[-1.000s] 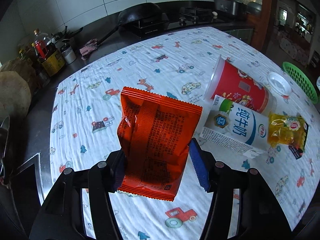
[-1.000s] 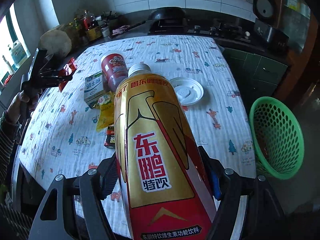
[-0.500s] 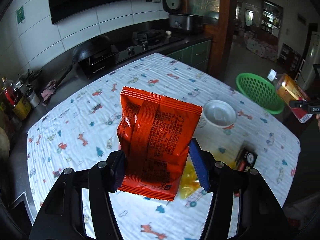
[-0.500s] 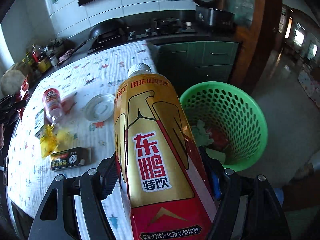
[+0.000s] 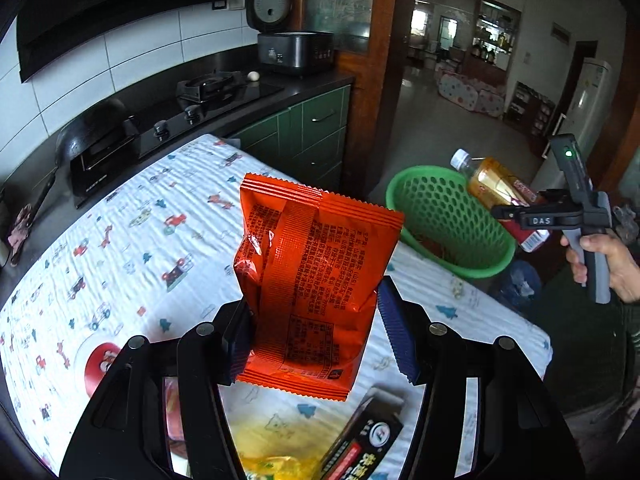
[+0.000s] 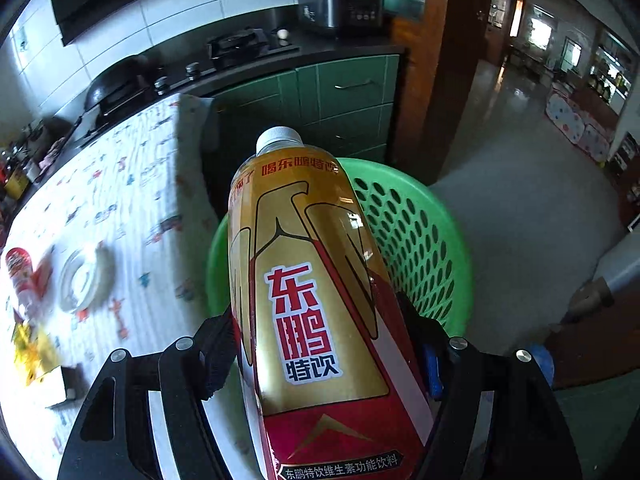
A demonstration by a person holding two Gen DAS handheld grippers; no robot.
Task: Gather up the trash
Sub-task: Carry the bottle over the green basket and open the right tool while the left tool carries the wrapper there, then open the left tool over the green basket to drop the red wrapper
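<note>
A black gas hob (image 5: pixel 218 90) sits in the dark counter, a white egg (image 5: pixel 253 76) just beside it. A black rice cooker (image 5: pixel 294 50) stands open at the counter's end, above green cabinet drawers (image 6: pixel 352 92). A black wok (image 5: pixel 90 136) rests left of the hob. White wall tiles (image 5: pixel 132 48) run behind.

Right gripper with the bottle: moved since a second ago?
Yes. The right gripper, shut on the bottle, swung off the table to above the green basket.
</note>
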